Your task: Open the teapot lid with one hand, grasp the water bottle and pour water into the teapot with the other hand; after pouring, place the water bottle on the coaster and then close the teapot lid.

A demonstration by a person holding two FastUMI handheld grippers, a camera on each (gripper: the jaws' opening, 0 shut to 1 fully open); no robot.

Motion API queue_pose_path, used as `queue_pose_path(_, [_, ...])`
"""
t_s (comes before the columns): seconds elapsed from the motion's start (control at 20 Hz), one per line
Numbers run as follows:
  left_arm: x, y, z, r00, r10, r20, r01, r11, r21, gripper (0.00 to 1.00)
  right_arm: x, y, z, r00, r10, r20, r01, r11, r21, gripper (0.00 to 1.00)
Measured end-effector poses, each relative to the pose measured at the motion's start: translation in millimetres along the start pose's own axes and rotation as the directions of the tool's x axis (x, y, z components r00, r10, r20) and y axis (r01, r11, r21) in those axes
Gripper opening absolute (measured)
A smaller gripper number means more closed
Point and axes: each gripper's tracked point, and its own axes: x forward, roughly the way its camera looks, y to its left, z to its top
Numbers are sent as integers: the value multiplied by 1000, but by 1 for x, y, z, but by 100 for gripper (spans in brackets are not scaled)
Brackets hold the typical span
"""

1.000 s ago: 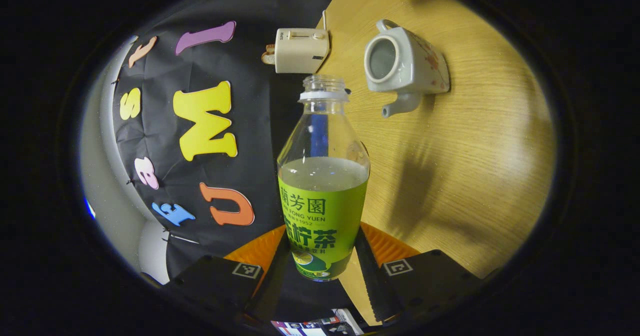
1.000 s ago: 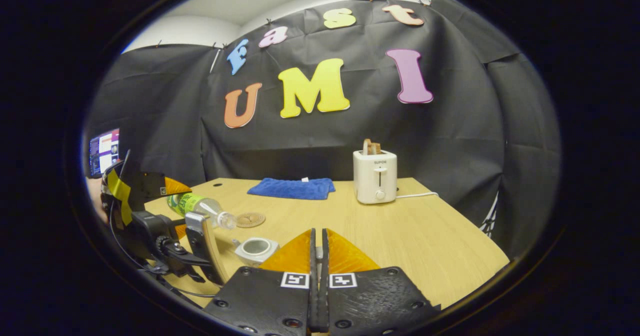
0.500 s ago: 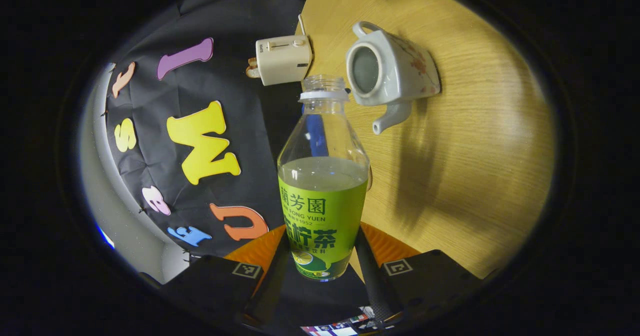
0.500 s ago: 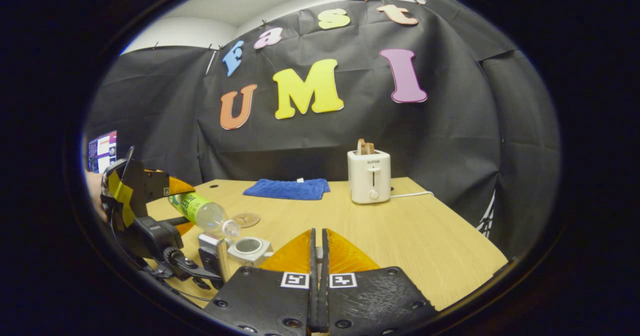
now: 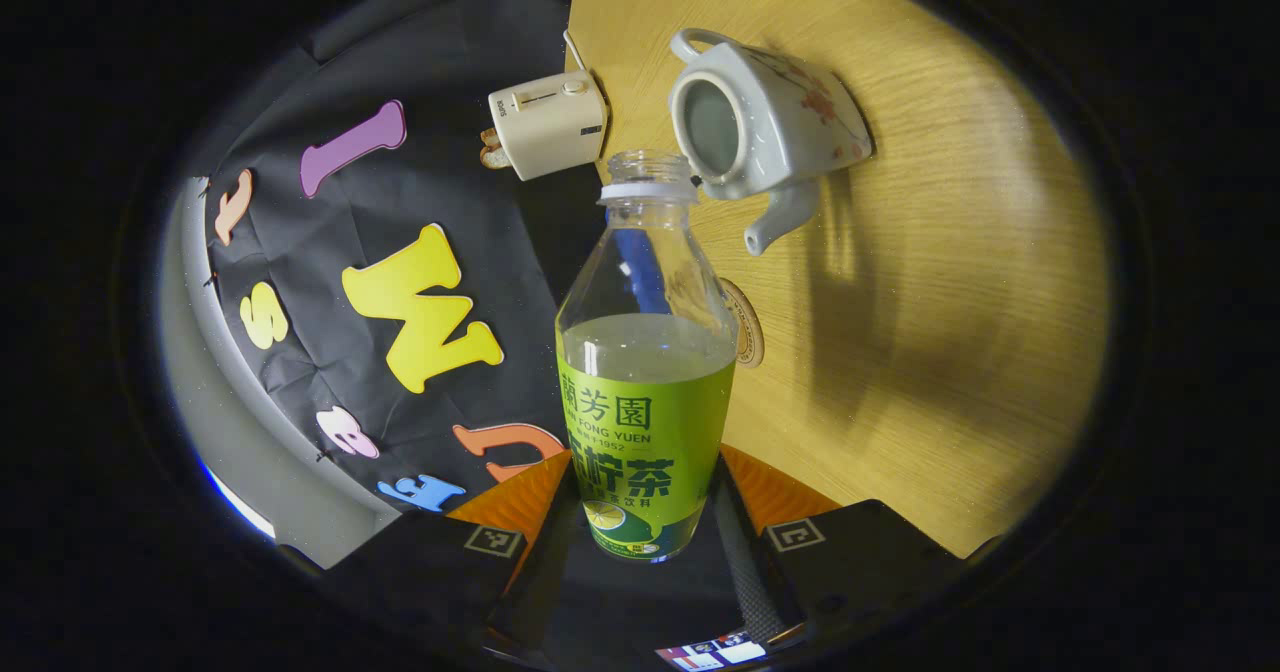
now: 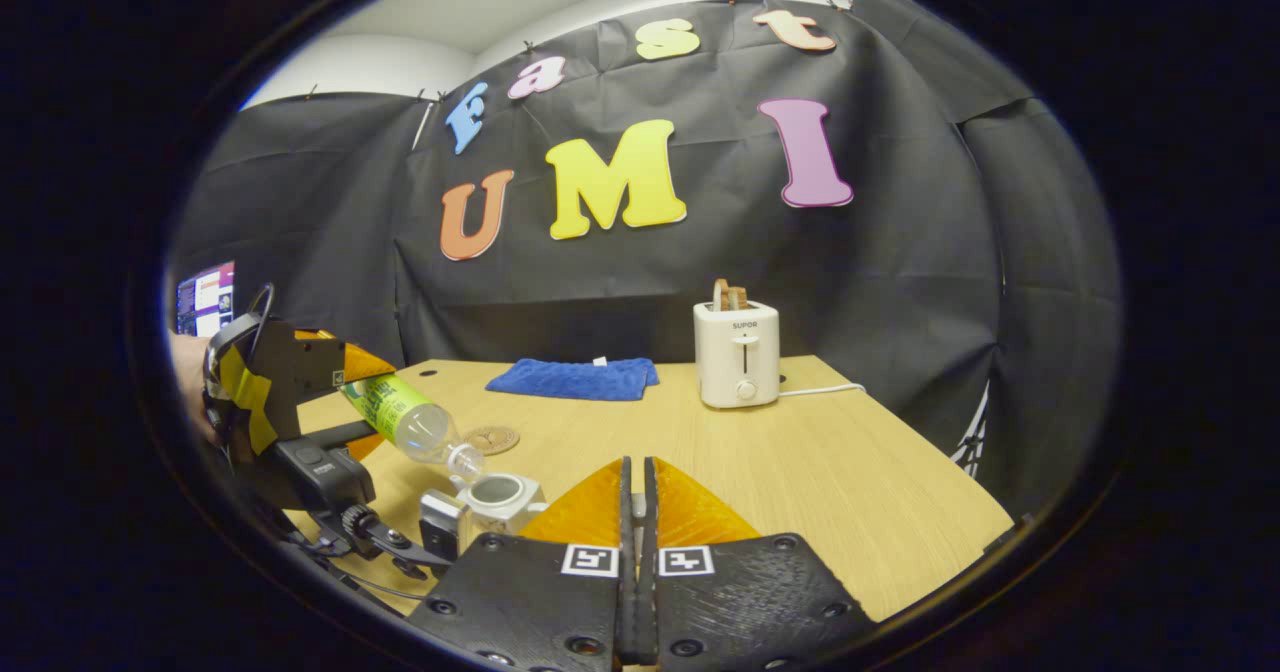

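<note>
My left gripper [image 5: 645, 512] is shut on a clear water bottle [image 5: 645, 392] with a green label and no cap. The bottle's mouth sits just beside the white flowered teapot [image 5: 760, 122], which stands on the wooden table with its top uncovered. In the right gripper view the left gripper [image 6: 375, 404] holds the bottle [image 6: 405, 417] tilted, mouth down over the teapot [image 6: 497, 495]. A round coaster [image 6: 490, 439] lies behind them and peeks from behind the bottle as the coaster [image 5: 746, 324]. My right gripper [image 6: 636, 512] hovers near the teapot, fingers pressed together; anything under them is hidden.
A white toaster [image 6: 737, 352] with a cord stands at the back of the table [image 6: 850, 472], and a folded blue towel [image 6: 575, 377] lies to its left. A lit monitor [image 6: 205, 297] is at the far left. The toaster [image 5: 545, 124] also appears beyond the bottle.
The left gripper has tipped the bottle further down and carried its mouth over the teapot's opening. The right gripper has barely moved.
</note>
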Motion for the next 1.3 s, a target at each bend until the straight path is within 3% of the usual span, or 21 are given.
queue_pose_path(0.2, [0, 4, 2, 1000, 9, -1, -9, 999, 32, 73, 0, -1, 0, 1000, -1, 0, 1, 1000, 1, 0])
queue_pose_path(0.4, [0, 16, 3, 998, 66, -9, -65, 992, 109, 74, -2, -1, -1, 1000, 1, 1, -1, 1000, 1, 0])
queue_pose_path(1.3, [-5, 34, 6, 993, 115, -1, -111, 965, 237, 74, -5, -2, 0, 1000, 6, 5, -6, 1000, 7, 0])
